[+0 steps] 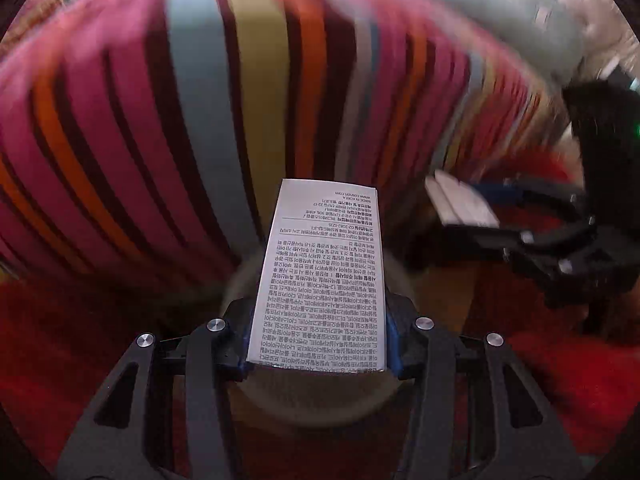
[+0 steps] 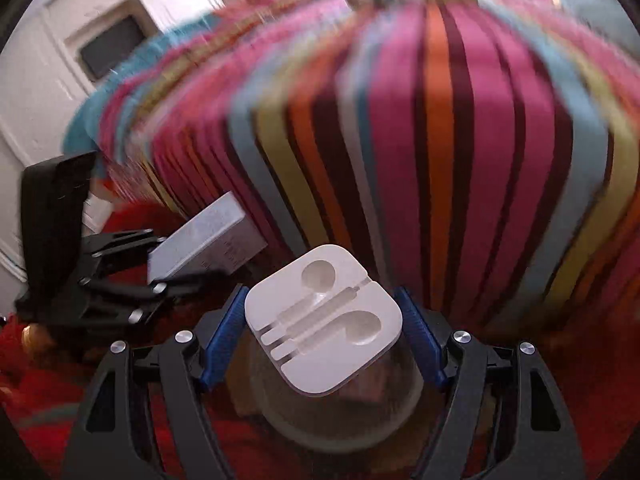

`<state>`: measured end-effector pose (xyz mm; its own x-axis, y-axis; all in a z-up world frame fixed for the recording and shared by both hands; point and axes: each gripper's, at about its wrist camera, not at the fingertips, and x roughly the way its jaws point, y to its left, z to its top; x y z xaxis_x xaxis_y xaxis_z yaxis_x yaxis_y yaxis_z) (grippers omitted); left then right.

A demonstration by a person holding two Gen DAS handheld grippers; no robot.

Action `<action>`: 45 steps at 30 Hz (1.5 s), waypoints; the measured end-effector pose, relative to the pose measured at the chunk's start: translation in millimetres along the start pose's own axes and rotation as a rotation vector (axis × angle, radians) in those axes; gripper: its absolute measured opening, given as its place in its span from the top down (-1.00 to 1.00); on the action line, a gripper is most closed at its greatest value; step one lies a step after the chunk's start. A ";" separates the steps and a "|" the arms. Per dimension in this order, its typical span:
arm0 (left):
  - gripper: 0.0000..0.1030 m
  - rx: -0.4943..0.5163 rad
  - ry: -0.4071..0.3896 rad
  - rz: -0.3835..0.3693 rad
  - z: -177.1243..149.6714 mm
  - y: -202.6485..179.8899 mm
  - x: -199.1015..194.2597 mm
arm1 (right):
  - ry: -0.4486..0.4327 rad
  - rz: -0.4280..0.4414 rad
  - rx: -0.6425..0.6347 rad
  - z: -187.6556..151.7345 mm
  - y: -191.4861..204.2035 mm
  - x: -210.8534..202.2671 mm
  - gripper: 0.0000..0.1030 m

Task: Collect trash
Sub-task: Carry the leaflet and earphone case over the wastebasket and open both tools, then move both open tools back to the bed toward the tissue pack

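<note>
Red rug (image 2: 592,400) seen underfoot, blurred. Round translucent container (image 2: 340,412) set on it, beside striped fabric surface (image 2: 460,160).

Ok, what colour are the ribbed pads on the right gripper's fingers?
Blue. The pads flank the white moulded earphone tray, seen best in the right wrist view.

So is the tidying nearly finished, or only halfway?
Both pickups look done: the left gripper holds a printed box, the right gripper a white earphone tray. A round bin shows blurred below each load, beside the striped cloth. Dropping them in is left; other trash can't be seen.
</note>
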<state>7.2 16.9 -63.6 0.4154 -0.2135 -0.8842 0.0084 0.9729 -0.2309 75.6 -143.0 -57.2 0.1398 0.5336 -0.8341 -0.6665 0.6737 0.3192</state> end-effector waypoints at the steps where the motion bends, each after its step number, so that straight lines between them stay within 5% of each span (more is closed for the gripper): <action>1: 0.08 -0.012 0.048 0.003 -5.6 0.7 14.6 | 0.026 -0.010 0.018 -4.6 -5.7 11.0 -0.37; 4: 0.08 -0.038 0.189 0.003 -18.3 2.3 54.1 | 0.118 -0.011 0.075 -17.3 -20.5 42.7 -0.37; 7: 0.08 -0.035 0.242 0.041 -26.0 0.6 77.9 | 0.178 -0.006 0.092 -19.4 -23.6 59.7 -0.37; 17: 0.04 -0.026 0.263 0.048 -26.4 3.1 90.1 | 0.203 -0.029 0.034 -9.1 -6.6 71.5 -0.37; 19: -0.33 -0.029 0.271 0.077 -28.1 4.7 89.7 | 0.204 -0.035 0.016 -13.6 -0.6 69.4 -0.40; 23: -0.65 -0.039 0.258 0.105 -27.1 6.0 88.6 | 0.198 -0.059 0.013 -19.3 0.3 65.8 -0.80; 37: -0.66 -0.076 0.246 0.097 -28.0 13.7 87.4 | 0.195 -0.053 0.131 -18.0 -28.4 63.7 -0.80; 41: -0.66 -0.042 0.178 0.098 -23.7 6.7 68.8 | 0.183 -0.025 0.106 -22.4 -29.6 62.5 -0.80; 45: -0.66 -0.014 0.073 0.043 -6.2 3.3 17.9 | 0.062 0.006 0.018 -14.7 -19.5 18.4 -0.80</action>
<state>9.0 15.7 -82.7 0.3482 -0.1781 -0.9204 -0.0207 0.9801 -0.1975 80.4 -153.8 -85.4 0.0899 0.5052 -0.8583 -0.6541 0.6798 0.3316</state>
